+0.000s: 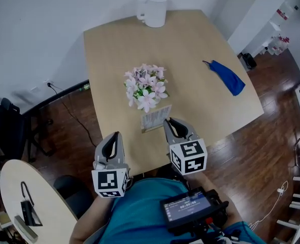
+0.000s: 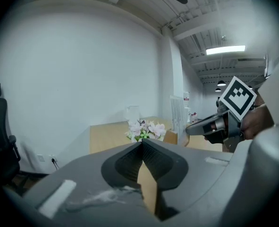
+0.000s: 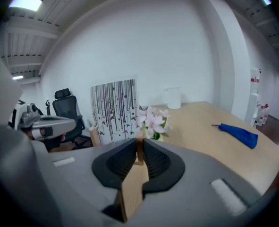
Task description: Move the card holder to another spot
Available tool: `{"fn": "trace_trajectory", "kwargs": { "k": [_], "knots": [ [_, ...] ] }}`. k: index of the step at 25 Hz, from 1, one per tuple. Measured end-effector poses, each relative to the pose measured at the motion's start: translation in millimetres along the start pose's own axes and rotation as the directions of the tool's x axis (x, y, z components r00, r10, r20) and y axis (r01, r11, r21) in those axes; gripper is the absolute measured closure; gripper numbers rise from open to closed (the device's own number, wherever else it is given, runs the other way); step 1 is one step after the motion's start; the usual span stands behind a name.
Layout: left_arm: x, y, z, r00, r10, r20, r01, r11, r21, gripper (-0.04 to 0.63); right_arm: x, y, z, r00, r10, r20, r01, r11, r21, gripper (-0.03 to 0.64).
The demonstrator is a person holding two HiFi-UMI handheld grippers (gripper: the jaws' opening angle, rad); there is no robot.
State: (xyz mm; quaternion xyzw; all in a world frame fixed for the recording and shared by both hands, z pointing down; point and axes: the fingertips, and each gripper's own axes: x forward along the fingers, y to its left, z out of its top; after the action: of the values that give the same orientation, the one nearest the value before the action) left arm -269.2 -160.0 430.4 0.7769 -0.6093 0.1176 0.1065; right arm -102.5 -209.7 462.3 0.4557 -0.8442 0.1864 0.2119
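The card holder (image 1: 156, 117) is a wooden base with a striped white card standing in it, just in front of the pink flowers (image 1: 145, 88). My right gripper (image 1: 171, 122) is shut on the right end of that base. In the right gripper view a slip of wood sits pinched between the pads at my right gripper (image 3: 139, 148), and the striped card (image 3: 114, 110) rises to the left. My left gripper (image 1: 114, 136) hangs at the table's near edge, left of the holder. In its own view my left gripper (image 2: 141, 143) has its pads together with nothing held.
The wooden table (image 1: 200, 34) also carries a white pitcher (image 1: 154, 10) at the far edge and a blue cloth (image 1: 228, 78) on the right. A round side table (image 1: 33, 207) stands at lower left, and an office chair (image 3: 66, 108) is beyond the table's left side.
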Motion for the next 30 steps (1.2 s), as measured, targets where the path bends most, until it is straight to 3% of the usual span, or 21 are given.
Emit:
{"fn": "trace_trajectory", "kwargs": {
  "k": [8,14,30],
  "knots": [
    [-7.8,-23.8,59.9,0.994,-0.021,0.111,0.013,0.997,0.076,0.58,-52.9,-15.5,71.7,0.993,-0.013,0.122,0.018,0.999,-0.043,0.578],
    [-20.6,-49.8,104.9,0.978,-0.064,0.2,0.051,0.996,0.067,0.58,-87.8,-21.4,100.4,0.983,-0.001,0.184,0.01,0.999,-0.046,0.58],
    [-14.8,-91.0,115.9,0.966,-0.155,0.205,0.14,0.986,0.087,0.581,-122.6,-48.5,99.6,0.976,-0.046,0.215,0.051,0.999,-0.018,0.58]
  ]
}}
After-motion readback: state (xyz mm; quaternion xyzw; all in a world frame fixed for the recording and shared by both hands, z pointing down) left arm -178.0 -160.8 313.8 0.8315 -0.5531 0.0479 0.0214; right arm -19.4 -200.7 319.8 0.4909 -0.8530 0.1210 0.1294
